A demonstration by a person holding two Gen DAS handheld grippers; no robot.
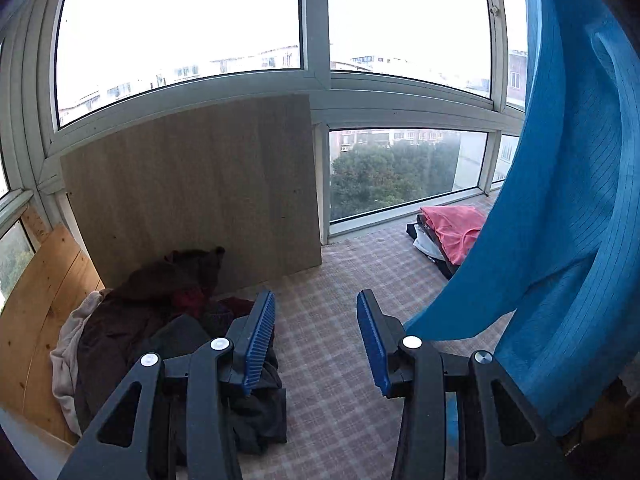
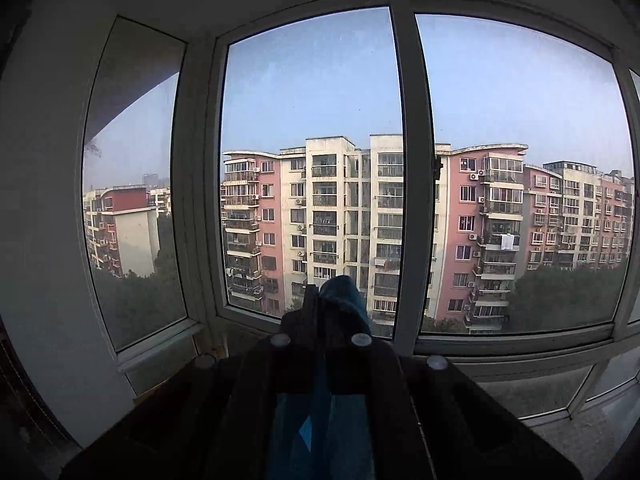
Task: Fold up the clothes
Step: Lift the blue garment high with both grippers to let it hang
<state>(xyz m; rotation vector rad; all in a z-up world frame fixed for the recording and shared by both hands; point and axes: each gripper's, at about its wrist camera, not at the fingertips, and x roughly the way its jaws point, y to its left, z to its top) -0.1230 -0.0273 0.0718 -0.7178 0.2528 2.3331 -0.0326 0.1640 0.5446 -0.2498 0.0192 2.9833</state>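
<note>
A blue striped garment (image 1: 560, 208) hangs in the air down the right side of the left wrist view, its lower edge just right of my left gripper (image 1: 316, 312). That gripper is open above the checked cloth, nothing between its blue pads (image 1: 260, 340). In the right wrist view my right gripper (image 2: 320, 296) is shut on a fold of the blue garment (image 2: 344, 292), which bunches over its tips and hangs down between the finger arms; it points at the window.
A heap of dark and beige clothes (image 1: 160, 332) lies at the left on the checked cloth (image 1: 332, 380). A folded pink garment (image 1: 456, 228) tops a small stack at the right by the window. Boards (image 1: 192, 184) lean against the window frame behind.
</note>
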